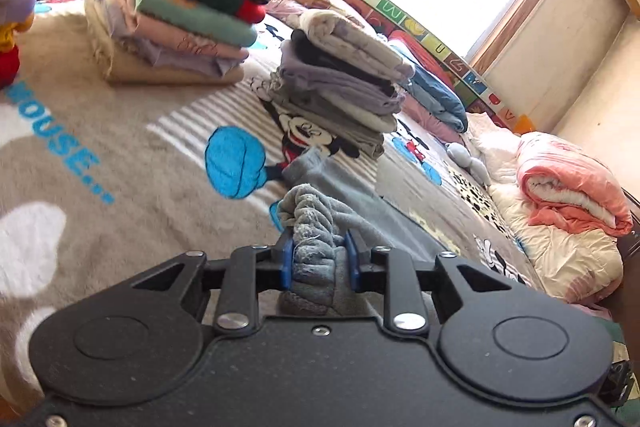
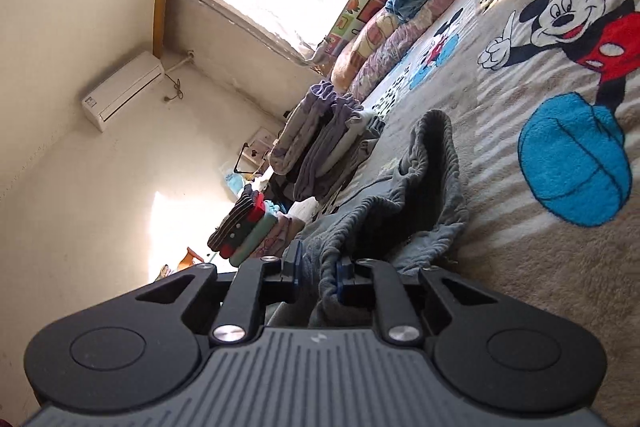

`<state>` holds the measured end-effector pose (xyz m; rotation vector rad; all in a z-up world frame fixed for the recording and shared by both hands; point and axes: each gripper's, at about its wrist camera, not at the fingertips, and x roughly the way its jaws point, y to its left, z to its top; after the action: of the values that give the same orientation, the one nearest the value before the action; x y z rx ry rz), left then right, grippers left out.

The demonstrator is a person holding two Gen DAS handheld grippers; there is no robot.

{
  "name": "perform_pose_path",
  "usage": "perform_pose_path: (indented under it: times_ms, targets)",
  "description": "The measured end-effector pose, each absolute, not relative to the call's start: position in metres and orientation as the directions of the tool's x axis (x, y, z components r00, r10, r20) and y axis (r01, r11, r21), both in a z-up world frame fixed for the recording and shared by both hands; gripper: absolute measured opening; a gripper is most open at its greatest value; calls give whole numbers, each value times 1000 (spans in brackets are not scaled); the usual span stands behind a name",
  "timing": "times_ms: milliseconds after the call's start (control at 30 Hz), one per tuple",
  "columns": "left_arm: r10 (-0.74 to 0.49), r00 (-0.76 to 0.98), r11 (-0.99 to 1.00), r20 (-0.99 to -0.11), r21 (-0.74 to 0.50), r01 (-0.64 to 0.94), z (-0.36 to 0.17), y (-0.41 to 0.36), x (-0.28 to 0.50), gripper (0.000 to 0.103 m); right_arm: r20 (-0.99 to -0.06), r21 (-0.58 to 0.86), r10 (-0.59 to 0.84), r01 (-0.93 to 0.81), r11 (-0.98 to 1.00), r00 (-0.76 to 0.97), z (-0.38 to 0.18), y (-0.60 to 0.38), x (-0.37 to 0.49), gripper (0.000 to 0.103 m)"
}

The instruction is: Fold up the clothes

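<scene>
A grey fleece garment [image 1: 340, 195] lies on the Mickey Mouse blanket [image 1: 120, 131] that covers the bed. My left gripper [image 1: 318, 259] is shut on a bunched, ribbed edge of it, close above the blanket. My right gripper [image 2: 318, 273] is shut on another ribbed edge of the same grey garment [image 2: 424, 187], whose opening gapes just ahead of the fingers. The blanket [image 2: 520, 267] shows under it in the right wrist view.
Two stacks of folded clothes stand on the bed: a tall one with a dark striped top [image 1: 192, 7] and a grey-lilac one [image 1: 344, 83]; both show in the right wrist view [image 2: 320, 147]. Folded quilts [image 1: 568, 183] and pillows line the far side under the window.
</scene>
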<state>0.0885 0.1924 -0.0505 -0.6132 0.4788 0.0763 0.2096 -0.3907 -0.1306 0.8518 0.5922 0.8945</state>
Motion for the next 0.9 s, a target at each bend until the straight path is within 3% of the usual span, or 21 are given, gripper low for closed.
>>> perform_pose_path:
  times_ms: [67,200,433,500,600,700,800,900]
  targets:
    - [-79,872,833,-484,-512,-208,-58,193,93,24,-196,799,851,-423,426,487,-132,-390,207,17]
    - [-115,736,813,-667,-489,-316,-114,203,109,27,-446,689,819,-445,572,361,-148,-368,201,17]
    - [-73,749,807,-658,-480,-343,-114,204,95,36,-469,670,800,-440,598,373,-145,-368,186,19]
    - [38,769,844,-638,-391,-366,-99,195,84,44,-489,644,781,-443,623,388,-141,-365,182,20]
    - [145,801,903,-581,-253,-346,-80,174,71,45,-482,641,757,-412,648,440,-135,-371,172,29]
    - [26,842,955,-538,-235,-180,-77,139,71,45,-465,610,694,-369,701,550,-123,-386,153,38]
    - [-100,861,978,-498,-209,-8,-74,103,72,45,-393,600,673,-380,704,626,-109,-388,135,38]
    - [-221,814,968,-537,-221,116,-90,61,87,45,-353,547,690,-459,700,632,-94,-356,122,38]
